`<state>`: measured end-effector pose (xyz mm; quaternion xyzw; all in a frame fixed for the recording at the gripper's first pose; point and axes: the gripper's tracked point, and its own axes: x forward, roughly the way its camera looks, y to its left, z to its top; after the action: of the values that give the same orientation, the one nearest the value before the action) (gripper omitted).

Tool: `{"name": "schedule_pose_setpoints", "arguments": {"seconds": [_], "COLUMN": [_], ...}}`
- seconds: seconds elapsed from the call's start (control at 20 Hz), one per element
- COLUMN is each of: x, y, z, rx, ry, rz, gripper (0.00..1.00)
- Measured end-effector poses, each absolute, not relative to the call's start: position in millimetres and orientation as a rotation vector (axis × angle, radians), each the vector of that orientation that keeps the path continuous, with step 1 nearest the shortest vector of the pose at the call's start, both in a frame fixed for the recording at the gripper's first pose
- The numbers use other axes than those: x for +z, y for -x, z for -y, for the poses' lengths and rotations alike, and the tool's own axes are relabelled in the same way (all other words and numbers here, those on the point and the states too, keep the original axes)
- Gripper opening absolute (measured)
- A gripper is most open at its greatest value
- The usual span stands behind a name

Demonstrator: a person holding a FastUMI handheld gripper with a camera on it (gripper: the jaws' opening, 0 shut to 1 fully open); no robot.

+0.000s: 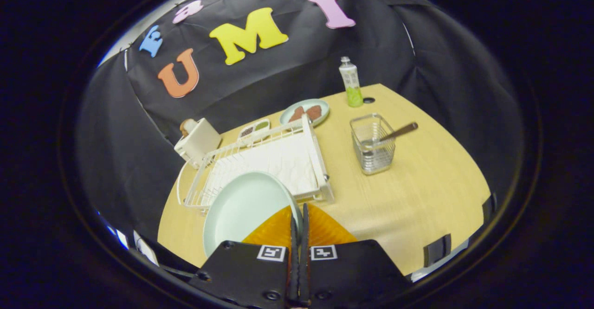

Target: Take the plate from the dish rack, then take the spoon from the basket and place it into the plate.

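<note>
A pale green plate (241,211) hangs over the near end of the white wire dish rack (319,158), tilted up on edge. My gripper (299,211) is shut on the plate's right rim, the two fingers almost together with the rim pinched between them. Beyond the fingers to the right stands a clear wire basket (372,147) on the wooden table (417,197). A spoon (398,132) leans in the basket with its brown handle sticking out to the right.
Behind the rack lie a small plate with brown food (306,112) and a small divided tray (254,130). A white toaster-like box (197,142) stands at the rack's far left. A green bottle (351,84) stands at the table's back edge.
</note>
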<state>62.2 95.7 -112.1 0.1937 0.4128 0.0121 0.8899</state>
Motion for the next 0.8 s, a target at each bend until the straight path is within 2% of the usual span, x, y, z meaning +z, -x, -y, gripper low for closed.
{"name": "schedule_pose_setpoints", "arguments": {"seconds": [0.3,0.6,0.7,0.75,0.8], "x": [-187,-211,-208,-205,-201], "y": [-44,-51,-51,-51,-53], "z": [-96,-96,-97,-93,-89], "rx": [0.030,0.051,0.071,0.067,0.063], "ry": [-0.459,-0.494,-0.498,-0.487,-0.469], "rz": [-0.934,-0.928,-0.919,-0.903,-0.879], "gripper": [0.06,0.06,0.11,0.16,0.25]}}
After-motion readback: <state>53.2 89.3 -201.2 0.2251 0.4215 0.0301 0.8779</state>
